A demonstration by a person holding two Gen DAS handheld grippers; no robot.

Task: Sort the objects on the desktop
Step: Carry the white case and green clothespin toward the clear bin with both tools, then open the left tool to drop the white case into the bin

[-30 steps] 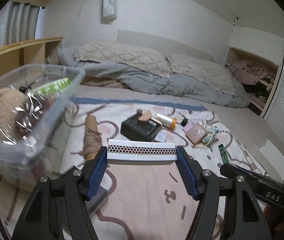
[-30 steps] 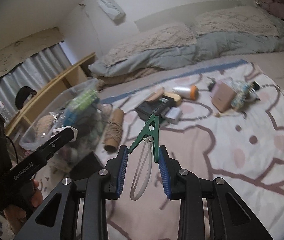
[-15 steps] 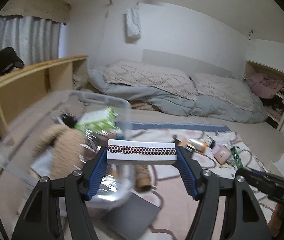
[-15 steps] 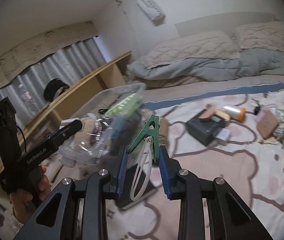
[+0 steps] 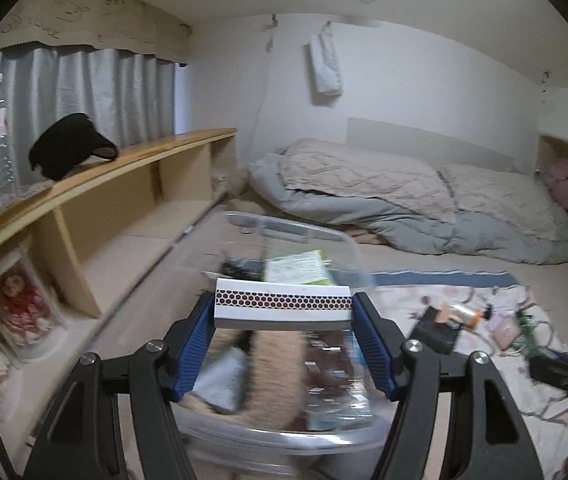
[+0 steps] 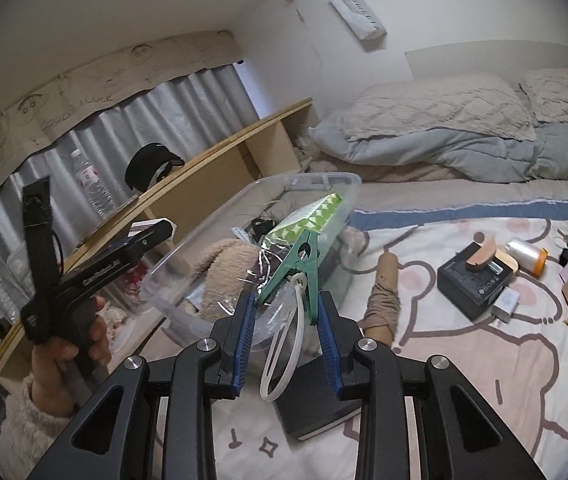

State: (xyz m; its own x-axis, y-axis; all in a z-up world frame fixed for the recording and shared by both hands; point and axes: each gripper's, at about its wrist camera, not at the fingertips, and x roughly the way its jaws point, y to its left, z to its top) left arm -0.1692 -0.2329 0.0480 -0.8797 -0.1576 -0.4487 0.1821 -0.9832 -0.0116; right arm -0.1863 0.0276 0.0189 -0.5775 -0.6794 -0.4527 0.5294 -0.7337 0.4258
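Two small objects were held above the clear plastic storage bin (image 5: 304, 232), apparently for dropping in.

The white rectangular matchbox with a brown honeycomb striking strip (image 5: 283, 305) was pinched lengthwise by the left gripper (image 5: 284, 334), its blue pads pressed on the two short ends, so that the box was kept level directly over the bin's open top, judged ready for release there. The green plastic clothes peg with a white loop cord (image 6: 299, 270) was pinched at its handle end by the right gripper (image 6: 286, 334), just in front of the bin's near rim, jaws tip up and cord left hanging free. Inside the bin a beige plush toy (image 6: 220, 268) and a green-and-white patterned packet (image 6: 316, 214) were seen; unsorted items were left on the patterned blanket (image 6: 504, 360) right of the bin.
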